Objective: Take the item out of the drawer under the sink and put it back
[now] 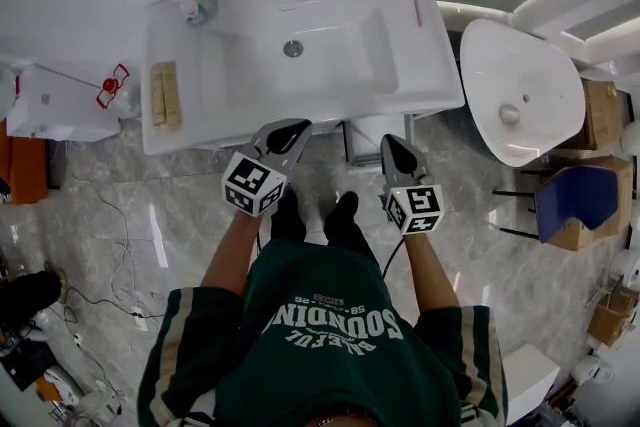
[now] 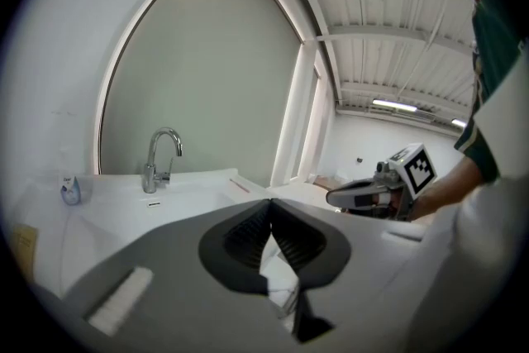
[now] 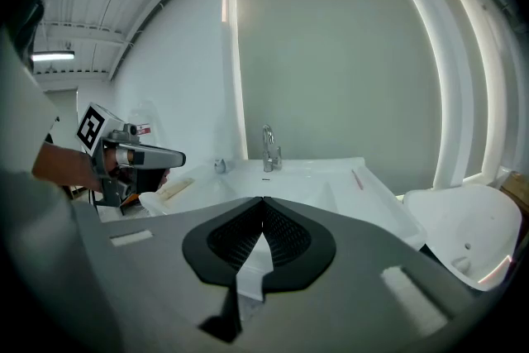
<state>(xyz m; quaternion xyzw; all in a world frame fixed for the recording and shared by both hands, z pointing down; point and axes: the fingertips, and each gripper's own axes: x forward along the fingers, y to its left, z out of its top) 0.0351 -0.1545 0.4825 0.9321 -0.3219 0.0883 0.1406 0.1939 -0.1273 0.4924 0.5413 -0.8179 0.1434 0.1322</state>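
White sink (image 1: 250, 95) is faced, drawer hidden beneath. Jaws of left gripper (image 1: 290, 128) and right gripper (image 1: 394, 144) are pressed together, empty; lowering, then spreading, is needed.

White block lettering is being displayed on the green shirt (image 1: 335, 330), upside down in the head view. Its large line is being read as "SOUNDING", with what seems to be "SINCE", "58" and "26" in smaller print beside it. A further curved line is being left unread as too blurred. Black-and-white square markers, without letters, are being shown on the left cube (image 1: 252, 183) of the left gripper (image 1: 288, 129) and on the right cube (image 1: 414, 209) of the right gripper (image 1: 399, 148). A small plate (image 2: 153, 203) on the sink (image 2: 207, 178) and a red-and-white tag (image 1: 112, 86) on the white unit (image 1: 60, 110) are being seen too small to be read.
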